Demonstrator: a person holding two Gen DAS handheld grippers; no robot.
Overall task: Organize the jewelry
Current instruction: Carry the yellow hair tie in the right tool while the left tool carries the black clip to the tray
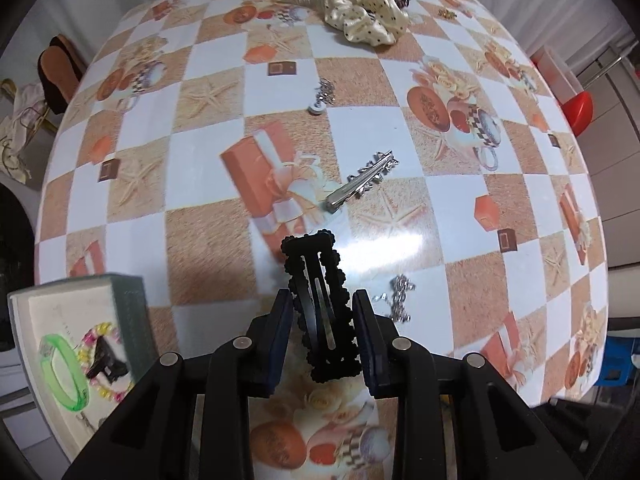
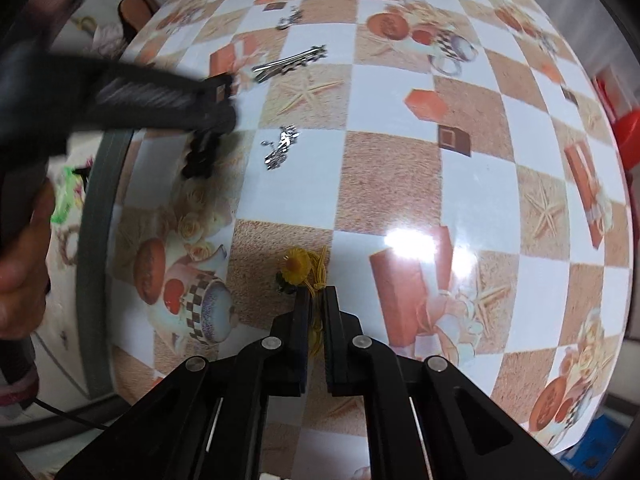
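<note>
My left gripper (image 1: 322, 300) is shut on a black beaded hair clip (image 1: 316, 276), pads pressing its two long sides, with the clip standing up above the checkered tablecloth (image 1: 440, 200). In the right wrist view the same gripper (image 2: 226, 101) shows blurred at upper left, with the black clip (image 2: 200, 156) hanging from it. My right gripper (image 2: 316, 292) is shut on the yellow cord of a hair tie with a yellow flower (image 2: 295, 266), which sticks out beyond the fingertips. An open jewelry box (image 1: 24, 320) at the lower left holds a green bangle (image 1: 64, 376) and a beaded bracelet (image 1: 100, 330).
On the table lie a silver hair clip (image 1: 362, 182), a silver chain (image 1: 400, 298), a small pendant with chain (image 1: 322, 98) and a dotted cream scrunchie (image 1: 368, 16) at the far edge. A red object (image 1: 578, 108) sits beyond the right edge. A hand (image 2: 20, 264) holds the left gripper.
</note>
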